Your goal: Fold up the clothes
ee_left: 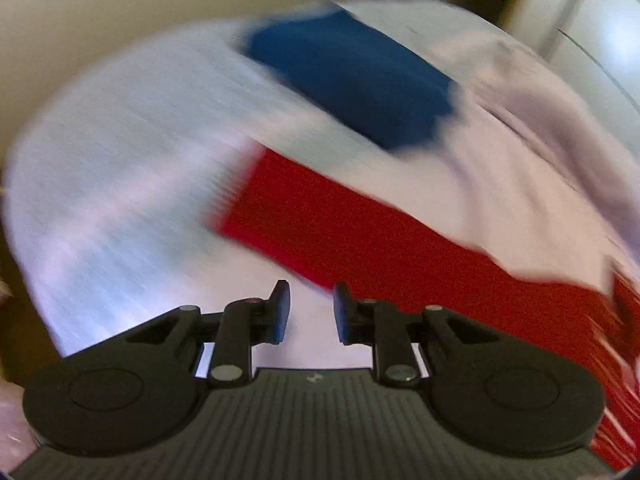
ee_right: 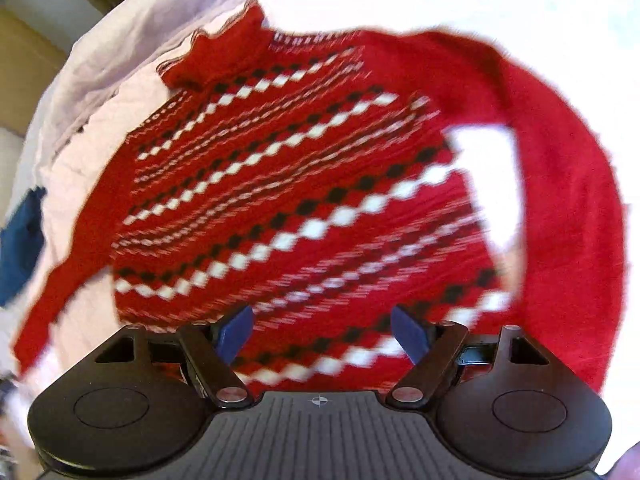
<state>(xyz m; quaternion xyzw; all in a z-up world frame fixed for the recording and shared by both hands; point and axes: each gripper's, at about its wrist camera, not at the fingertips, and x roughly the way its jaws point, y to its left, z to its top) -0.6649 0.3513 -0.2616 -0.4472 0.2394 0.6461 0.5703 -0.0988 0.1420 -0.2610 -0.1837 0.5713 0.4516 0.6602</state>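
Left hand-held gripper [ee_left: 310,312]: jaws apart by a narrow gap, nothing between them, pads clear of any cloth. It points down at pale sheet, with the end of a plain red sleeve [ee_left: 360,232] just beyond its fingertips, not touching. Left view heavily motion-blurred.

Right hand-held gripper [ee_right: 325,334]: jaws spread wide, blue pads [ee_right: 236,332] visible, nothing pinched. It hangs over the lower hem area of the red sweater [ee_right: 304,184]; whether the pads touch the knit cannot be told from the blur.

The sweater lies spread flat, front up, on a bed [ee_right: 132,28] covered in white/pale lilac bedding. Body has diagonal rows of white and black diamonds on red, collar [ee_right: 224,56] at the far end in the right view. One sleeve runs out to the left side of that view, straight. The other sleeve [ee_right: 568,168] arcs round on the right side, curving back toward the hem, with a patch of white sheet showing between it and the body.

A folded dark blue garment [ee_left: 352,76] sits on the bed beyond the red sleeve, apart from it; it shows at the left edge of the right view too. Rumpled lilac bedding lies next to it. Beige wall behind the bed.
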